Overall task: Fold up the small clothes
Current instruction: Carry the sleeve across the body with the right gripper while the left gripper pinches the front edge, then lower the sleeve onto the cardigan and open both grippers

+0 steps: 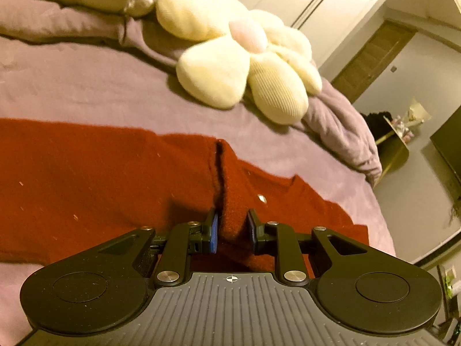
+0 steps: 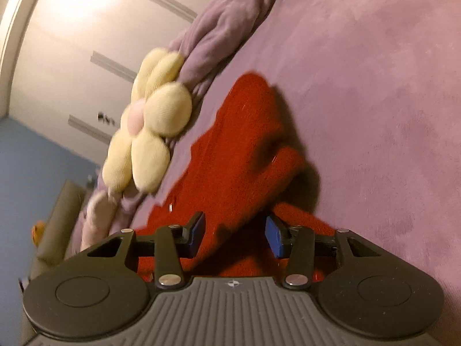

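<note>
Left wrist view: my left gripper (image 1: 232,229) pinches a raised ridge of the red garment (image 1: 95,178), which lies flat on the purple bed (image 1: 115,86), long axis running left.

Right wrist view: my right gripper (image 2: 234,236) straddles a lifted fold (jaws parted, contact unclear).

Red garment (image 1: 86,178) cut off at 9 o'clock edge, its near part hidden under left claw (image 1: 232,227). Flower plush (image 2: 147,127) blurred in right view; small stuff at 3 o'clock in left view too tiny to ID.
</note>
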Motion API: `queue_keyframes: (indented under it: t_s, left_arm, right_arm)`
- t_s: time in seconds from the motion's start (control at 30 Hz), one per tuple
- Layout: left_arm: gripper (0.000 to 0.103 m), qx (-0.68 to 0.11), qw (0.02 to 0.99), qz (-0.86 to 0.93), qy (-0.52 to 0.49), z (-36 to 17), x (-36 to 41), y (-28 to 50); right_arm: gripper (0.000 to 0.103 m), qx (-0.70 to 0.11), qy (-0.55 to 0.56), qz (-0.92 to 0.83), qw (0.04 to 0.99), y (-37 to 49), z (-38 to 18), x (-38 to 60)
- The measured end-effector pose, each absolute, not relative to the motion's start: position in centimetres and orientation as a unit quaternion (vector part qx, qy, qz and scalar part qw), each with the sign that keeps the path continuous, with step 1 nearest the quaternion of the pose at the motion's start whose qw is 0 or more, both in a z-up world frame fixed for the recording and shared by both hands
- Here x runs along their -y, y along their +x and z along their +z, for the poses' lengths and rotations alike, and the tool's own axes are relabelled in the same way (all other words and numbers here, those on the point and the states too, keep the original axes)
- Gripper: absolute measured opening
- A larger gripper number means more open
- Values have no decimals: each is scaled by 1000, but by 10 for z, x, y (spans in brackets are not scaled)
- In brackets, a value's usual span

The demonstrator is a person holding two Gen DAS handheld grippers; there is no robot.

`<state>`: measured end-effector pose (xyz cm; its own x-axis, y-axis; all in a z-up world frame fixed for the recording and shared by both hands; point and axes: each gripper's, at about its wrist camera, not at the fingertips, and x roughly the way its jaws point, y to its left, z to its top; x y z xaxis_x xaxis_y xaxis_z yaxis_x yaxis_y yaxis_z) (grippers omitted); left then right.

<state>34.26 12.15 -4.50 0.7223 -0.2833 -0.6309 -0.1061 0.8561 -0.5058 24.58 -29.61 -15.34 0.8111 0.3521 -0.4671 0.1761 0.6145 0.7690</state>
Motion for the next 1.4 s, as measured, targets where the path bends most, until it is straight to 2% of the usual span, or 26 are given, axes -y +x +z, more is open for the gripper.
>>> queue_keyframes:
  t_s: [0.13, 0.2, 0.23, 0.27, 0.37, 0.57, 0.83, 0.9, 0.97, 1.03, 1.1, 1.13, 1.17, 1.27, 1.4]
  left_arm:
    - [23, -361, 898, -23, -249, -43, -141, 343]
    - [23, -360, 898, -9, -252, -46, -153, 346]
    - [22, -359, 898, -6, -255, -46, -158, 348]
    - [22, -359, 898, -2, -254, -48, -161, 349]
    - [22, -363, 900, 9, -241, -54, -168, 355]
    - [22, -390, 893, 12, -225, -75, -163, 365]
    - [22, -384, 905, 11, -182, -79, -151, 372]
    - [22, -380, 906, 20, -185, -79, -158, 372]
    - [23, -383, 903, 21, -191, -82, -164, 372]
    - [23, -388, 901, 19, -196, -86, -165, 372]
    - [23, -391, 899, 18, -197, -90, -162, 373]
    - [23, -392, 898, 18, -197, -91, -159, 374]
    - [23, -393, 898, 15, -198, -93, -156, 375]
    - [23, -389, 899, -4, -201, -93, -146, 375]
    - [23, -386, 905, 1, -177, -96, -138, 377]
  right_arm:
    - [45, -268, 499, 32, 824, 251, -162, 310]
    - [38, -270, 520, 24, 810, 258, -169, 313]
    - [32, -273, 526, 21, 806, 262, -172, 312]
    - [21, -279, 523, 16, 805, 267, -174, 310]
    - [13, -310, 463, -6, 831, 279, -174, 296]
    - [9, -301, 224, -29, 927, 289, -144, 250]
    - [9, -280, 131, -76, 948, 292, -145, 224]
    - [12, -278, 145, -39, 949, 290, -144, 223]
    - [20, -280, 172, -10, 944, 290, -145, 225]
    - [20, -274, 203, -7, 940, 291, -146, 234]
    - [20, -275, 240, -9, 931, 295, -149, 247]
    - [17, -274, 252, -7, 928, 296, -150, 250]
    - [10, -272, 254, -11, 928, 296, -150, 253]
    - [9, -236, 250, -48, 938, 286, -145, 263]
    - [10, -247, 356, -81, 898, 273, -165, 279]
